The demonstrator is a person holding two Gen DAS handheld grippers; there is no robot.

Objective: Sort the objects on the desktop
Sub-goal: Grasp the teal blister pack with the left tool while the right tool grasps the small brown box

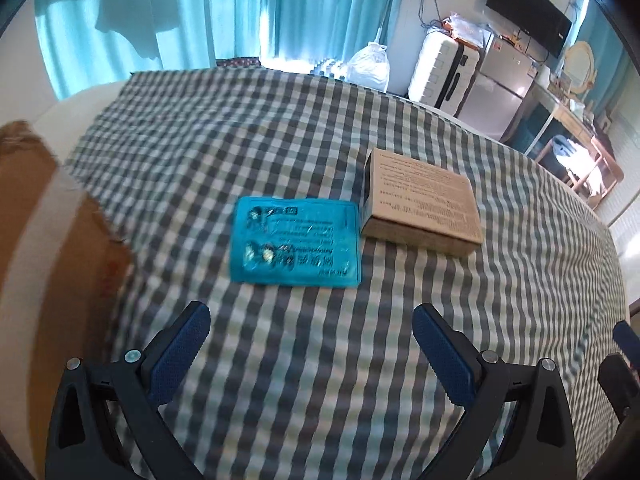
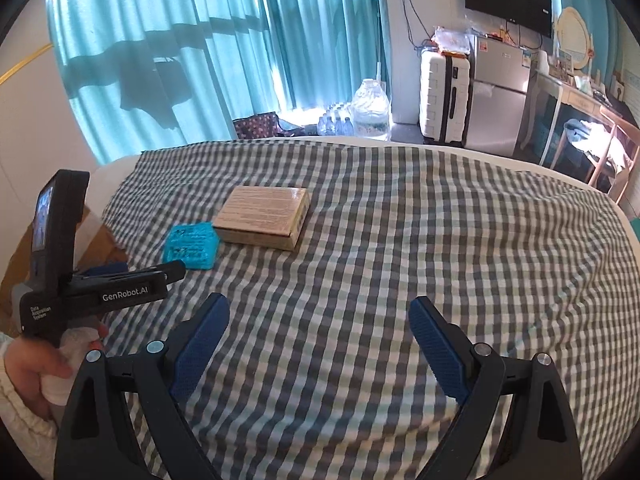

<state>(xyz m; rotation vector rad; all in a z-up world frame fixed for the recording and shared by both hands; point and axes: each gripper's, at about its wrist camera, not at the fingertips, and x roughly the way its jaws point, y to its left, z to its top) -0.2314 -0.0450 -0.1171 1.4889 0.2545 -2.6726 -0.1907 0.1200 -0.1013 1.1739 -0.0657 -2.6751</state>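
Sorting not yet begun: 2 objects, a blue blister pack (image 1: 295, 245) and a cardboard box (image 1: 422, 206), lie touching near the middle of the checked bed cover (image 1: 320, 360). Left gripper (image 1: 311, 354) and right gripper (image 2: 319, 350) hover, fingers spread, empty.

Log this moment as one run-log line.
left hand-held gripper: open, empty | right hand-held gripper: open, empty | blue pack beside brown box on checked cloth, untouched
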